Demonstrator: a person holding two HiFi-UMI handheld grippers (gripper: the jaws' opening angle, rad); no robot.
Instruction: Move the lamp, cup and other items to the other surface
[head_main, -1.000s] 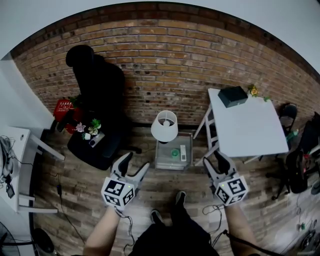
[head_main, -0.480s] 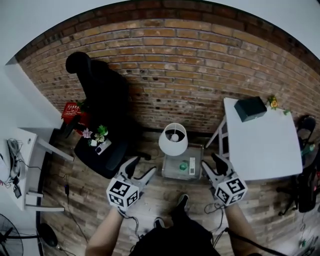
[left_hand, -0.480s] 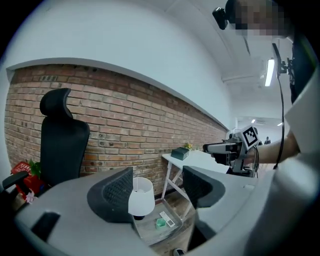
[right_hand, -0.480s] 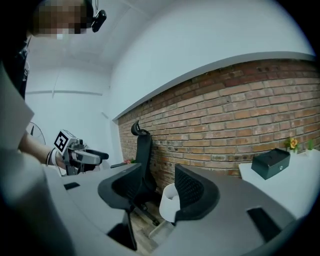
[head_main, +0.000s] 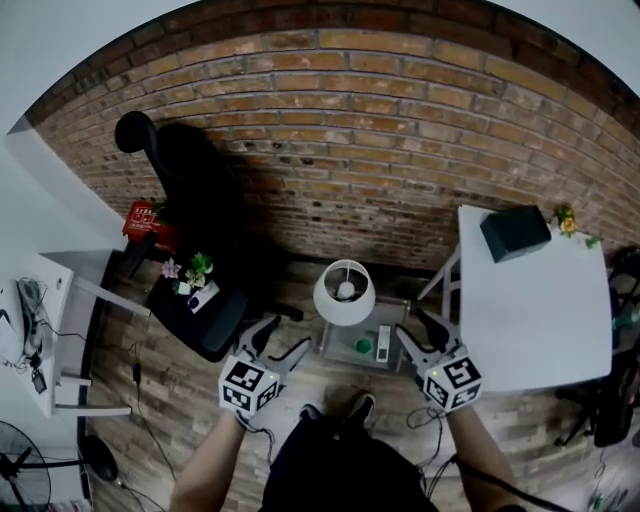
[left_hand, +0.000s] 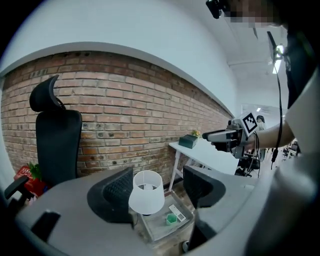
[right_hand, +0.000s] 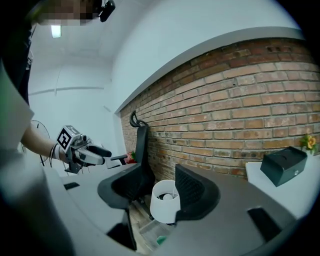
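Since the upright lamp (head_main: 344, 293) is seen from above, its smooth white drum shade hides its base. It stands on the small glassy low table (head_main: 345, 352) before the rough brick wall (head_main: 350, 180), with a small green cup (head_main: 364, 346) just right. The left gripper (head_main: 287, 333) and right gripper (head_main: 410, 324) flank the table, jaws apart and empty.

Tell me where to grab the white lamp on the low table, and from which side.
Probably take the lamp by its shade's upper rim: the top is open and the wall thin, so the fingers can straddle it. Come from above on the near side. In the head view the green cup and remote sit to its right, and its stem is hidden.
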